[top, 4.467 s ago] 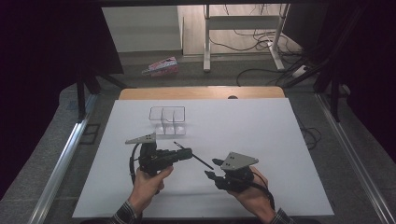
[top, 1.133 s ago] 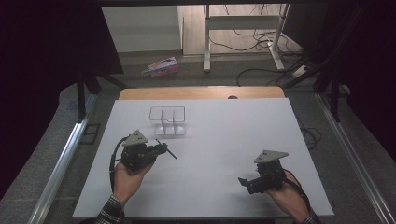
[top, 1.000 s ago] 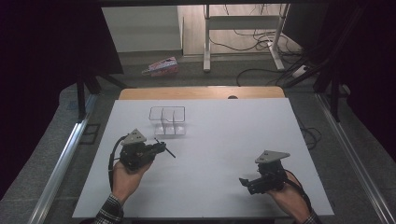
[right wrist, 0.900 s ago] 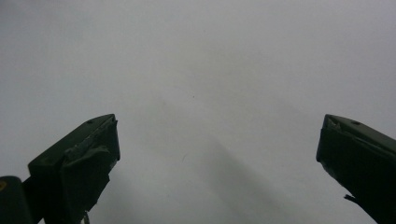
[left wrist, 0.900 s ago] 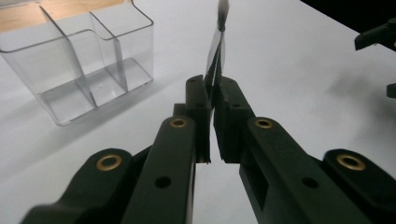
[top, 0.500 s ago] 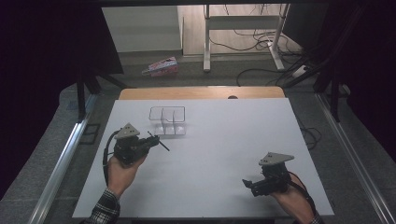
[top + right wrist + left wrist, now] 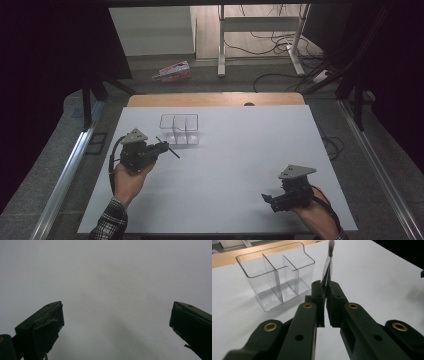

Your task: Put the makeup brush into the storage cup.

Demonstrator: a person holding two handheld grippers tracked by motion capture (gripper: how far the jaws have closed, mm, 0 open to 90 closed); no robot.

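Beside organizer [image 7: 277, 277], left gripper [image 7: 325, 293] pinching utensil [image 7: 328, 263], perhaps

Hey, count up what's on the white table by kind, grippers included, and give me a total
Grippers: 2, the left gripper and the right gripper
Clear divided organizers: 1, the clear organizer
Thin dark sticks: 1, the stick clamped in the left gripper
Total: 4

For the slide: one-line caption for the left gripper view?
Left gripper shut on a thin dark utensil, beside an empty clear three-compartment organizer.

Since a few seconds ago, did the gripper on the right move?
Yes. The right gripper moved right and toward the person, farther from the clear box.
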